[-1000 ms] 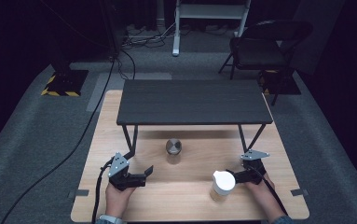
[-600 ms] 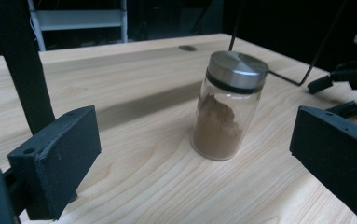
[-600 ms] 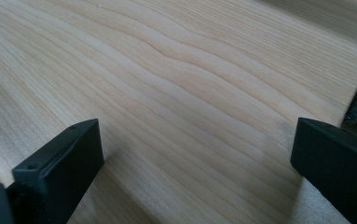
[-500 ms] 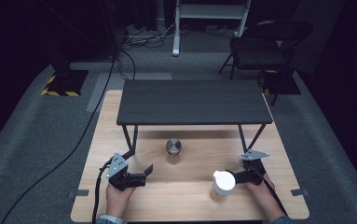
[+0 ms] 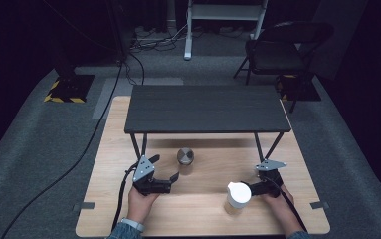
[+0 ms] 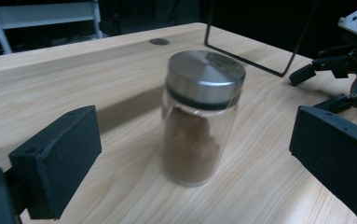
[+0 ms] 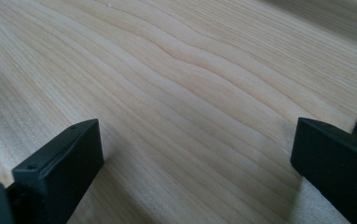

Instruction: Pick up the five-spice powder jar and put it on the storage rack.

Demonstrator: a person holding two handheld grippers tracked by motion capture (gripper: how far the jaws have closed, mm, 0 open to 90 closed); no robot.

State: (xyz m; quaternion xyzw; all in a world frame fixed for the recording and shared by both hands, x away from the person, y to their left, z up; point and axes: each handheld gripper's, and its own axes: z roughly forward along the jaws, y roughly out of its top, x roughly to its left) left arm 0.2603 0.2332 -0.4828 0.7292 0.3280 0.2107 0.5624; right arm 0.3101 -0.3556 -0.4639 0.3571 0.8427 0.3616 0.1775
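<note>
On the pale wooden table (image 5: 203,214) in a dark room, both claws (image 5: 170,180) (image 5: 251,189) gape beside a jar (image 6: 199,116).

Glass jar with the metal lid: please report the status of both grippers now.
Left gripper open, aimed at glass jar with metal lid, not touching. Right gripper open, over bare wood. Path clear.

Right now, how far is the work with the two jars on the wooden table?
Nothing looks finished yet. The spice jar with the metal lid stands upright on the wooden table, lid on, untouched. In hand: the left hand-held gripper is open and aimed at it, not around it. The right hand-held gripper is open beside the white-lidded jar; contact is unclear. Left: closing on a jar and moving it.
</note>
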